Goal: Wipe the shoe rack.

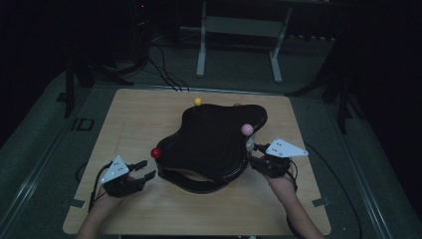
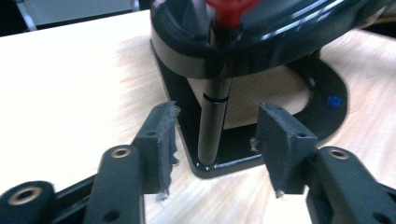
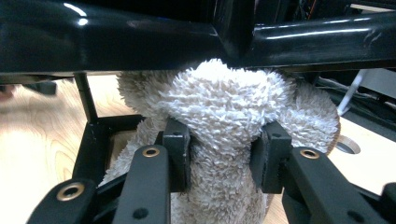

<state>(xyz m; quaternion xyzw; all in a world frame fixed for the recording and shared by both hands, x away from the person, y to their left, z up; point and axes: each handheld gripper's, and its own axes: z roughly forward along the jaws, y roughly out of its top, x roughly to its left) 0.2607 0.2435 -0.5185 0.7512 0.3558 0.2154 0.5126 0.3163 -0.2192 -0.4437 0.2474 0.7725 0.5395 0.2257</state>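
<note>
The right gripper stood closed on a cream plush toy; in the right gripper view both pads pressed into the fleece from either side, pinching it to a narrow waist between them. The toy sat directly under the glossy black top plate of a black stand, its upper part touching the plate's underside. In the high view the right gripper lay at the stand's right edge, just below a pink ball.

The left gripper stood partly open and held nothing. In the left gripper view a dark upright post of the stand rose in the gap between the pads, clear of both and slightly beyond their tips, its foot on the black base frame. A red ball capped the post at the plate's rim. In the high view the left gripper lay just left of the stand, near the red ball.

Farther off, the black stand occupied the middle of the wooden table, with a yellow ball at its far edge.
</note>
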